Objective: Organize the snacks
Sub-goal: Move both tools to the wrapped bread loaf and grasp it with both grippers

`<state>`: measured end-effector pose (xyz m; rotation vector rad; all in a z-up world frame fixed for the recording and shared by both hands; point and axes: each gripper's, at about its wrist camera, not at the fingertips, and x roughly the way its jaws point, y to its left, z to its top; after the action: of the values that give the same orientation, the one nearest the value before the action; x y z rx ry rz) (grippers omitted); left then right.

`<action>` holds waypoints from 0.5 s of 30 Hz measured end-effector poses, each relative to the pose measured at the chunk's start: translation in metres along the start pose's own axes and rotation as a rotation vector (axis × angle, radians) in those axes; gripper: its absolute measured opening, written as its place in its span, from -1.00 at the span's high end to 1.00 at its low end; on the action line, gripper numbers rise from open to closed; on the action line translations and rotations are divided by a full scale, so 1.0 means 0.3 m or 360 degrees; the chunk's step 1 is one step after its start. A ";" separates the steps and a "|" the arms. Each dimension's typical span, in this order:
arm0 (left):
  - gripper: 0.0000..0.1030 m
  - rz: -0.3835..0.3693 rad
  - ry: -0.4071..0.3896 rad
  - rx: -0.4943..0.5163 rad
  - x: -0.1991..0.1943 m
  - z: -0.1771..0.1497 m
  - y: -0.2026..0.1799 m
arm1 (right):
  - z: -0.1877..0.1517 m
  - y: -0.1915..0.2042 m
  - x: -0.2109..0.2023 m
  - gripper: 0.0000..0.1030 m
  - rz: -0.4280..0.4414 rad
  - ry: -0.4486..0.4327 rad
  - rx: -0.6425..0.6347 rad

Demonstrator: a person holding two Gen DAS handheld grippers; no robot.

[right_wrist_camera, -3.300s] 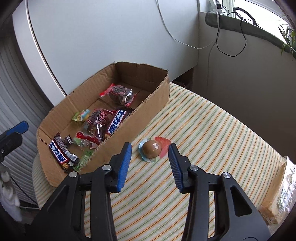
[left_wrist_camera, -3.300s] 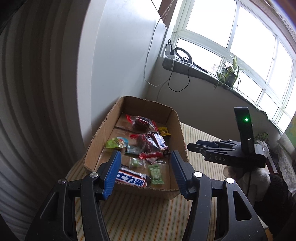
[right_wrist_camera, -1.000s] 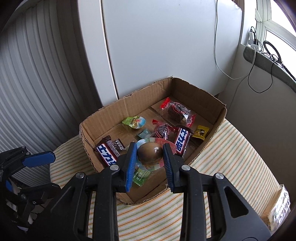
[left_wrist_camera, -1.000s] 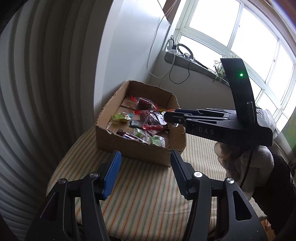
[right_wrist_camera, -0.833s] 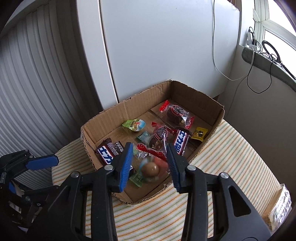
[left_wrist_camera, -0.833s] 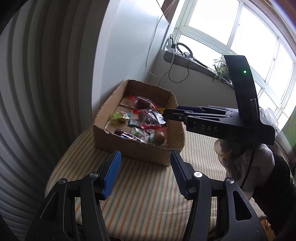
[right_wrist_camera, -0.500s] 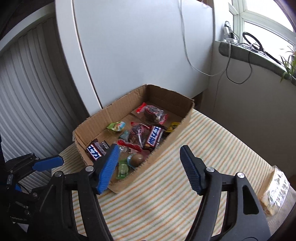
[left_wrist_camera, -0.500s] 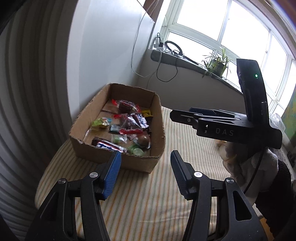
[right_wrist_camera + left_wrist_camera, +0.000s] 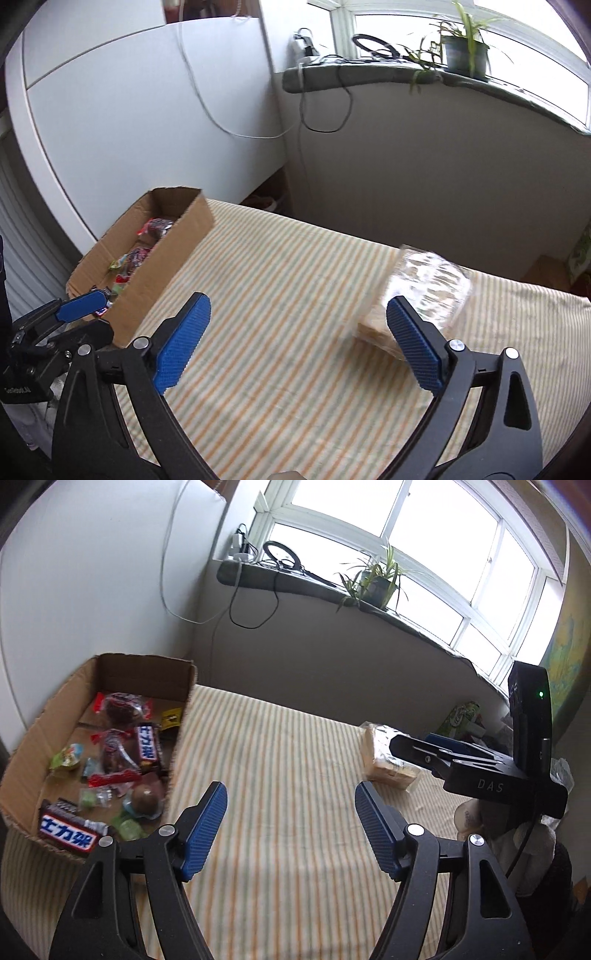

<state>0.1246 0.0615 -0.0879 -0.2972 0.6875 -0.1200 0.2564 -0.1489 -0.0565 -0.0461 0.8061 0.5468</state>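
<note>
A cardboard box (image 9: 146,664) at the table's left holds several wrapped snacks, among them a brown egg snack (image 9: 144,796) and chocolate bars (image 9: 68,835). The box also shows in the right wrist view (image 9: 173,247). A clear bag of sliced bread (image 9: 421,295) lies on the striped tablecloth at the right; it also shows in the left wrist view (image 9: 384,760). My left gripper (image 9: 291,808) is open and empty over the cloth, right of the box. My right gripper (image 9: 299,325) is open and empty, its right finger just in front of the bread.
The striped tablecloth (image 9: 280,746) covers the table. A white cabinet (image 9: 129,110) stands behind the box. A windowsill with cables (image 9: 280,568) and a potted plant (image 9: 373,583) runs along the back. Green packets (image 9: 461,716) lie at the far right.
My right gripper let the egg snack drop into the box, opened wide and swung right toward the bread. My left gripper also turned right, away from the box.
</note>
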 end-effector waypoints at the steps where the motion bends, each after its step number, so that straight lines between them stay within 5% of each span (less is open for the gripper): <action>1: -0.39 -0.0032 0.0017 0.0003 0.026 0.009 -0.016 | -0.003 -0.037 0.001 -0.90 -0.0029 0.0005 0.0035; 15: -0.39 -0.0377 0.0283 -0.0016 0.405 0.070 -0.196 | -0.036 -0.435 0.108 -0.91 0.0026 0.0125 0.0526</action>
<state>0.2306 -0.0146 -0.1280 -0.3802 0.8276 -0.3722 0.3304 -0.2495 -0.1081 0.2444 0.9653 0.4235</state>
